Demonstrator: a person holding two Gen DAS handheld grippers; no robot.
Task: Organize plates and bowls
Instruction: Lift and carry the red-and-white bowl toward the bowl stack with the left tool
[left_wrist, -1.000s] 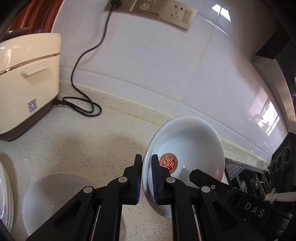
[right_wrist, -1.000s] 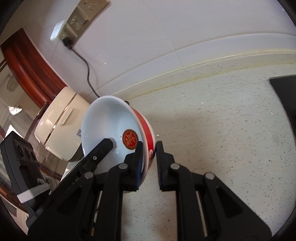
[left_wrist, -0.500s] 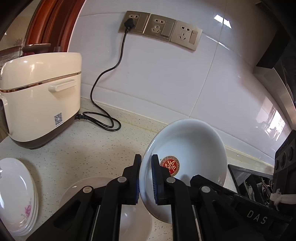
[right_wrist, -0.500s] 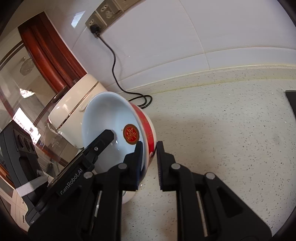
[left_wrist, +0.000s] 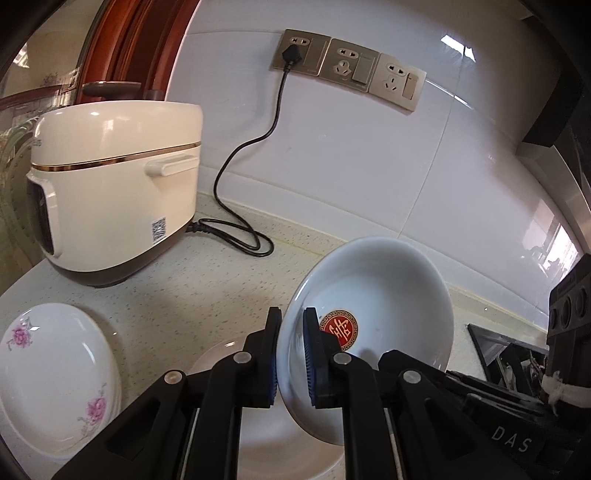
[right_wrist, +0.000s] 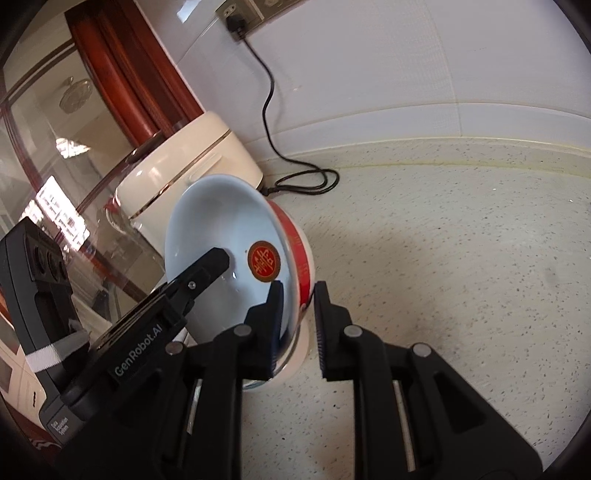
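Both your claws pinch one bowl by its rim: left claw and right claw. It tilts on edge at centre frame, right above the plate on the desk, so lower it.

We see a pale speckled stone desk running up to the white tiled wall. At nine o'clock in the left wrist view stands a cream rice cooker, its black cord looped on the desk at its right. A stack of flowered plates lies at seven o'clock, and a plain white plate at six.
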